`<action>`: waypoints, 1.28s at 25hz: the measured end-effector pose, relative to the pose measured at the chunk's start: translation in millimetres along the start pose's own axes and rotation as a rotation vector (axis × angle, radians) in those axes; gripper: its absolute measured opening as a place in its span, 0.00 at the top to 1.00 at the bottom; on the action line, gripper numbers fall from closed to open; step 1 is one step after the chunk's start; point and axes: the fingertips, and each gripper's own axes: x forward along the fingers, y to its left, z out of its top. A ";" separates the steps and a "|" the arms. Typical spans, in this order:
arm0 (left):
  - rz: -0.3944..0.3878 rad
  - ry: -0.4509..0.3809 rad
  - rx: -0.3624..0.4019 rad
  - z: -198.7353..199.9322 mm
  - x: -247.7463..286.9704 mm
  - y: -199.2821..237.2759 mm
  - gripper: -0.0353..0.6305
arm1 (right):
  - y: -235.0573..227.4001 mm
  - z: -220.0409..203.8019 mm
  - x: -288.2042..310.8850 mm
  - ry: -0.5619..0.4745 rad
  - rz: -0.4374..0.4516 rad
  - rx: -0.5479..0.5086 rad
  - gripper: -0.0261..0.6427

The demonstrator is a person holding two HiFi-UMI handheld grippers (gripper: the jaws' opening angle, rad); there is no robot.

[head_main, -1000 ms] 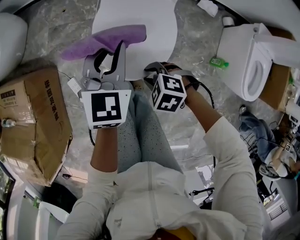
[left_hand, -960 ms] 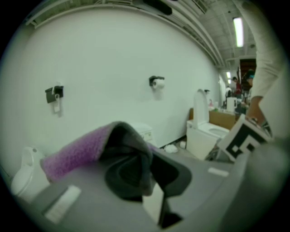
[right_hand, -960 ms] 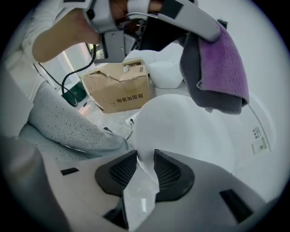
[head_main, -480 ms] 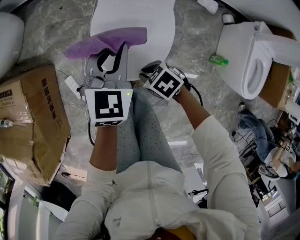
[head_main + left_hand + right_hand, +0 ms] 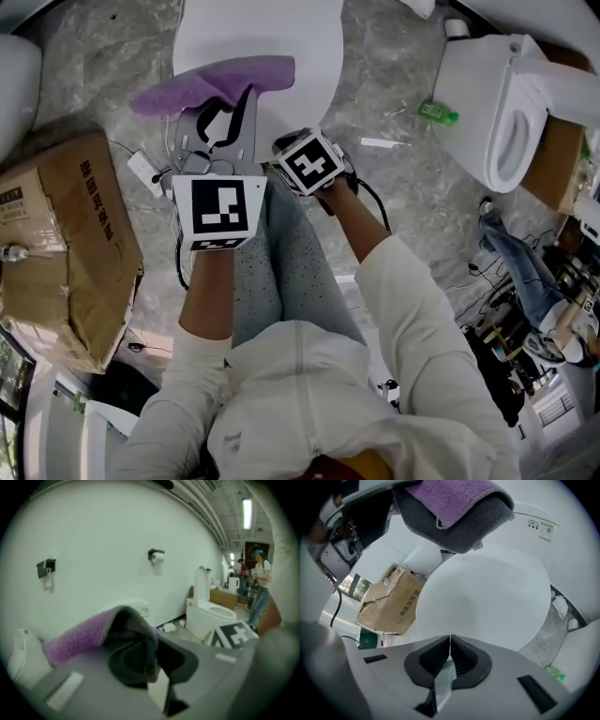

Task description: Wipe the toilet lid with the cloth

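The right claw, sunk to the 6 o'clock rim of the lid, has just been closing, its jaws now together and empty, while the left claw pinches the cloth over the 8 o'clock side, so wiping seems imminent.

1. A grey, marbled stone floor carries everything here.
2. A white toilet with a closed oval lid stands on it at top centre.
3. A second white toilet with its seat open stands well apart, at the right.
4. A small green object lies just beside that second toilet, with a thin white strip near it.
5. A large, dented brown cardboard box sits at the left, a small white plug block with a cable near its corner.
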 end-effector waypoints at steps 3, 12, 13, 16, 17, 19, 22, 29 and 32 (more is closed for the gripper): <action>-0.010 0.007 0.003 -1.7 5.6 -0.5 0.90 | -3.6 -2.6 8.2 -0.005 -0.002 0.071 0.93; -0.055 0.083 0.005 -27.9 25.2 -13.2 0.90 | -6.5 -8.6 27.0 -0.022 -0.005 0.156 0.94; -0.063 0.095 0.004 -31.6 27.0 -15.4 0.90 | -5.5 -10.7 28.9 -0.014 0.003 0.167 0.94; -0.084 0.121 0.007 -39.7 30.9 -21.3 0.90 | -5.2 -15.6 32.6 0.006 0.010 0.177 0.94; -0.090 0.125 0.012 -41.2 31.9 -23.1 0.90 | -4.5 -16.7 33.8 0.009 0.016 0.178 0.94; -0.097 0.132 0.013 -44.5 33.3 -26.3 0.90 | -6.4 -17.2 35.9 0.009 0.011 0.174 0.94; -0.104 0.143 0.016 -49.5 34.3 -27.6 0.90 | -6.0 -21.0 41.0 0.030 0.011 0.187 0.94; -0.109 0.174 0.028 -62.3 38.9 -19.9 0.90 | -13.7 -20.7 53.2 0.028 0.006 0.219 0.94; -0.113 0.184 0.023 -66.3 41.9 -15.7 0.90 | -14.9 -23.2 59.6 0.043 -0.003 0.206 0.94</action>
